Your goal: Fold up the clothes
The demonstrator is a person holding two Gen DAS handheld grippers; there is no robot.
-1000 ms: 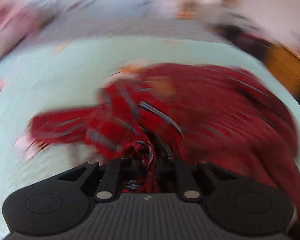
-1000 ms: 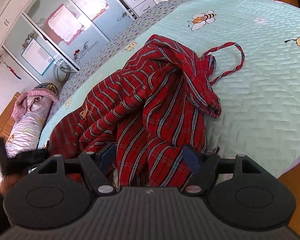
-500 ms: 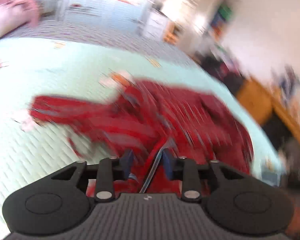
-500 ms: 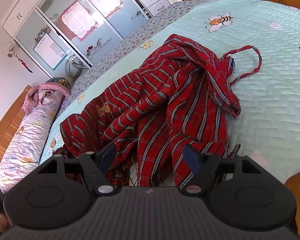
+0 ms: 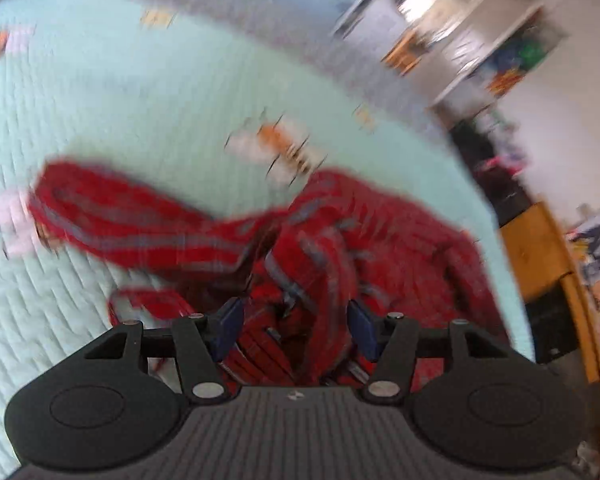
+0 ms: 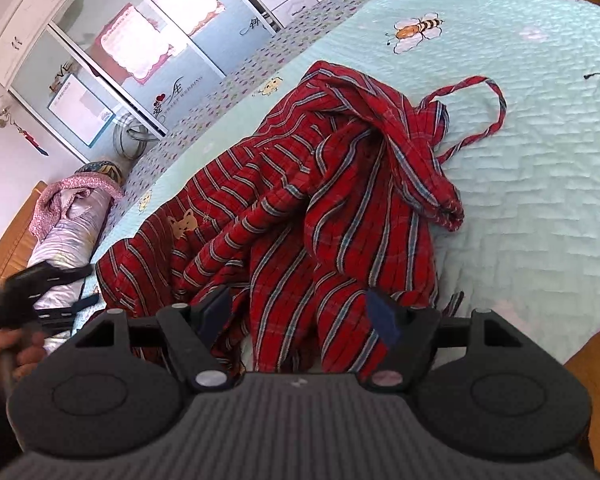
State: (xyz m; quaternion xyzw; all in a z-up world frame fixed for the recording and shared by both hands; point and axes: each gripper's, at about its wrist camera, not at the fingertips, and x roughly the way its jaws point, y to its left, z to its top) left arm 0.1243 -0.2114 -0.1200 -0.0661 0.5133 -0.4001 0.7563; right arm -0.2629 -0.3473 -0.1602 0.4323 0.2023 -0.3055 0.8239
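Below the right claw (image 6: 302,314), red garment (image 6: 300,200) lies crumpled.

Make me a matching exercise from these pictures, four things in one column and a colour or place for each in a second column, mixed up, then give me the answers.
Things:
1. striped garment
2. bedspread
3. bee print
4. rolled quilt

Descriptions:
A. pale mint, quilted
B. red, crumpled in a heap
C. pink and white, by the wooden headboard
D. yellow and black, beyond the garment

Pairs: 1-B, 2-A, 3-D, 4-C
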